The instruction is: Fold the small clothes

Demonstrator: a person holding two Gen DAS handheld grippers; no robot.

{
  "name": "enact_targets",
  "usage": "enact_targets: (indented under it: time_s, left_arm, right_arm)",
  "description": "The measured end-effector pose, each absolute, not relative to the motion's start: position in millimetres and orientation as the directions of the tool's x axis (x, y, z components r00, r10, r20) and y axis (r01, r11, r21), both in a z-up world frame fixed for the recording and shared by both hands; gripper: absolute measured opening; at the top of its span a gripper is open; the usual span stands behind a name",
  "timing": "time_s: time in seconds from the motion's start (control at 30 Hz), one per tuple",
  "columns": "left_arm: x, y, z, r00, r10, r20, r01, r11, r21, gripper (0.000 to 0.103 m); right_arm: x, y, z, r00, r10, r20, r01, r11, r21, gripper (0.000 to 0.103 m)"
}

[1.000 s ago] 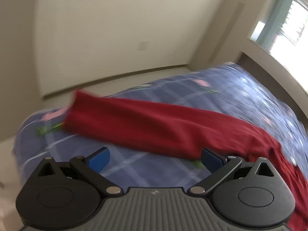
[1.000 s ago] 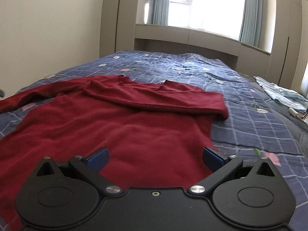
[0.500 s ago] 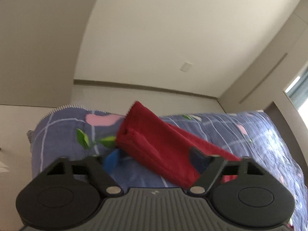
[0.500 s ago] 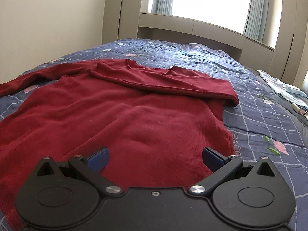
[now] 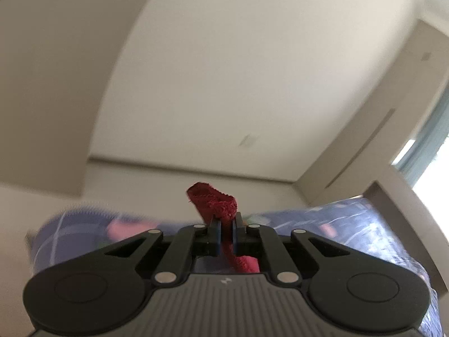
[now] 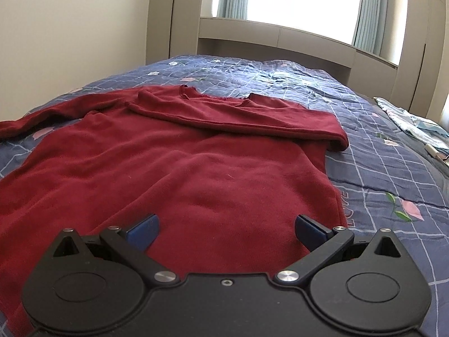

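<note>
Red sweater (image 6: pixel 174 174), blue quilt (image 6: pixel 393 174), pale cloth (image 6: pixel 412 123)

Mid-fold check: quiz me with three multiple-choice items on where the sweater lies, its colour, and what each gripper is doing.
1. The sweater lies on:
A. the bed
B. a chair
C. the floor

2. The sweater is:
A. grey
B. dark red
C. yellow

3. The left gripper is:
A. wide open
B. shut on nothing
C. shut on the sleeve cuff

Answers: 1 A, it is spread over the blue quilt; 2 B, dark red throughout; 3 C, red knit sits pinched between the fingers, while the right gripper is open.
</note>
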State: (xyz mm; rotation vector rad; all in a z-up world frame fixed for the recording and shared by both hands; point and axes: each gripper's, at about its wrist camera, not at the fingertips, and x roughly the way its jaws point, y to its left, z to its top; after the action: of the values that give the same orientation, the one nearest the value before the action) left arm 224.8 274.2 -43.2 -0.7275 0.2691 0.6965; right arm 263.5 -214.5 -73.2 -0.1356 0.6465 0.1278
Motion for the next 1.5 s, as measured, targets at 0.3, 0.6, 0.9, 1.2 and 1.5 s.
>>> enact_targets:
  time_s: [0.3, 0.6, 0.9, 1.2, 1.5]
  left_arm:
    - [278, 220, 39, 0.932, 0.320, -0.170, -0.363, 0.832, -0.420, 0.006]
    - [323, 97, 59, 0.971, -0.182, -0.155, 0.141, 0.959, -0.247, 0.006]
    - [340, 2, -20, 0.821, -0.415, -0.391, 0.372, 0.910, -0.185, 0.006]
    - [316, -34, -81, 0.709, -0.421, -0.566, 0.382, 0.904, -0.194, 0.008]
    - [302, -7, -72, 0.695, -0.434, -0.574, 0.359, 0.900, -0.247, 0.078]
  right_arm:
    - [262, -228, -65, 0.806, 0.101, -0.583, -0.136, 0.991, -0.017, 0.102]
    - [270, -260, -46, 0.845, 0.070, -0.531, -0.064, 0.998, 0.029, 0.102]
    - [273, -302, -53, 0.830, 0.039, -0.556, 0.014, 0.996, 0.092, 0.103]
    - [288, -313, -57, 0.798, 0.163, -0.580, -0.048, 0.977, 0.208, 0.102]
    - [332, -283, -52, 0.742, 0.336, -0.580, -0.184, 0.934, 0.306, 0.097]
